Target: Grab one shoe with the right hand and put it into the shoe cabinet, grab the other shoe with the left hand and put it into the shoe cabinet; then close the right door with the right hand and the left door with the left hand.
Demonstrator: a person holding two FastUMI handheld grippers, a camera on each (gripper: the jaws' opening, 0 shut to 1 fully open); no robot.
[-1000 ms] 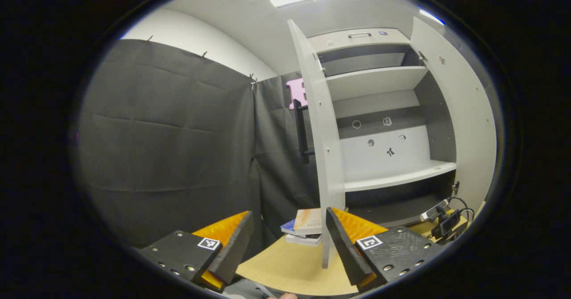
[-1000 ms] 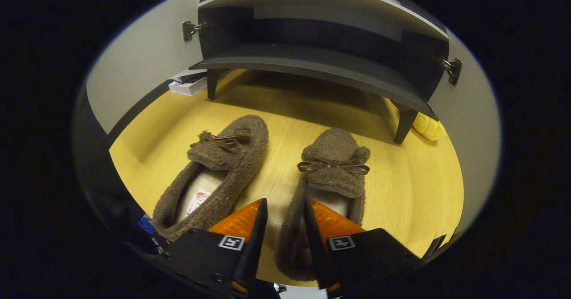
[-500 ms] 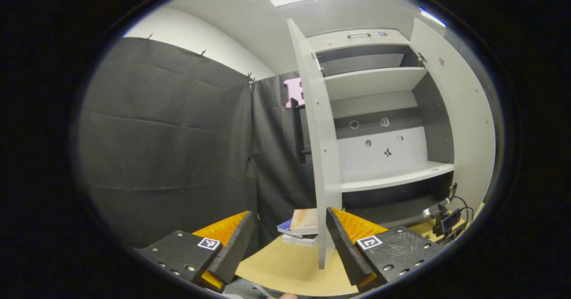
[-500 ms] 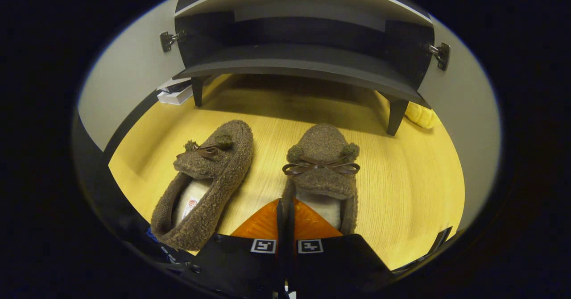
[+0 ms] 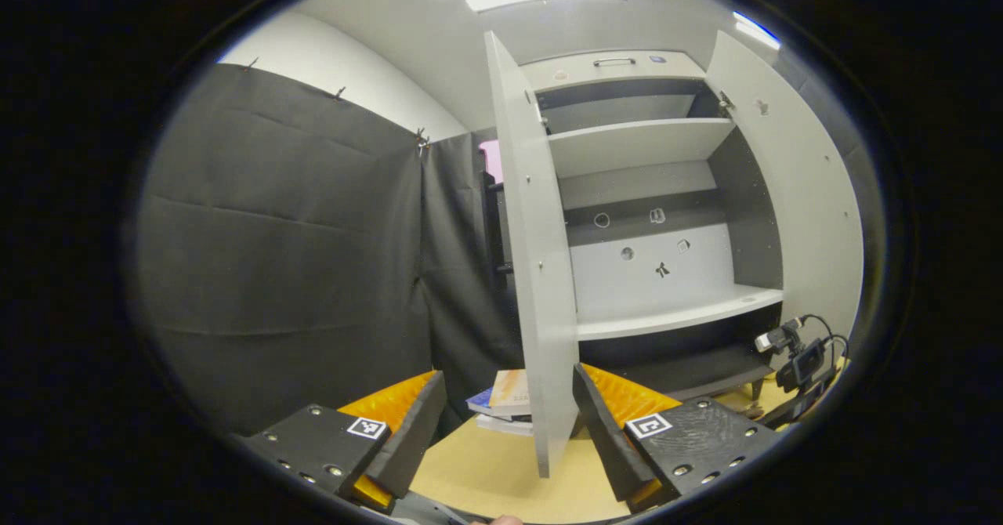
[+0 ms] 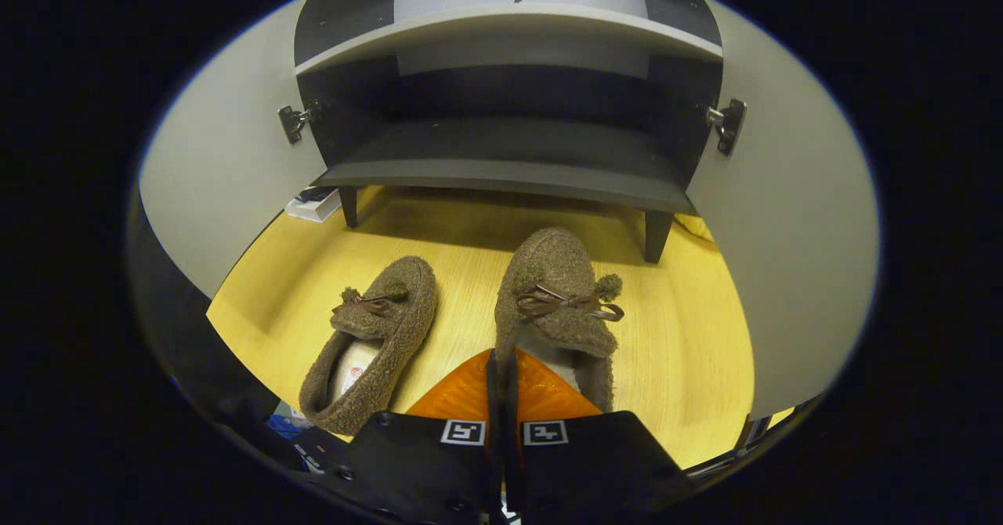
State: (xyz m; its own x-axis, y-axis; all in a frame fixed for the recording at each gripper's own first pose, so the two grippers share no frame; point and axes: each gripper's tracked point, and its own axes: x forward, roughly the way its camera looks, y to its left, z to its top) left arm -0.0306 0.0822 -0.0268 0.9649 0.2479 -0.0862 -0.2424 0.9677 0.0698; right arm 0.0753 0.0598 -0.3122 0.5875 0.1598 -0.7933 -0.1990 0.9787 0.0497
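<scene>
Two doors of the shoe cabinet [image 5: 666, 196] stand open in the left gripper view, filling the right half of the frame: the left door [image 5: 533, 274] edge-on at centre, the right door [image 5: 799, 196] swung out at the far right. Pale shelves sit between them, and small stickers dot the back panel, too small to read. In the right gripper view the dark bottom shelf [image 6: 509, 168] spans the upper middle, raised on short legs over the yellow worktop [image 6: 689, 368].

Lower down in that view, one brown fleecy shoe [image 6: 560, 305] with a ribbon bow sits at centre, its heel edge pinched by the right claw [image 6: 500, 368], whose orange fingers are pressed together on it. The other shoe [image 6: 372, 345] lies on the worktop just beside it, at lower left, toe toward the cabinet; a printed label shows on its insole, but the writing cannot be made out.

At the bottom of the left gripper view the left claw [image 5: 505, 423] is spread wide and holds nothing, with a small stack of books [image 5: 505, 403] on the worktop beyond it, beside the left door. Each claw body carries a square black-and-white marker.
</scene>
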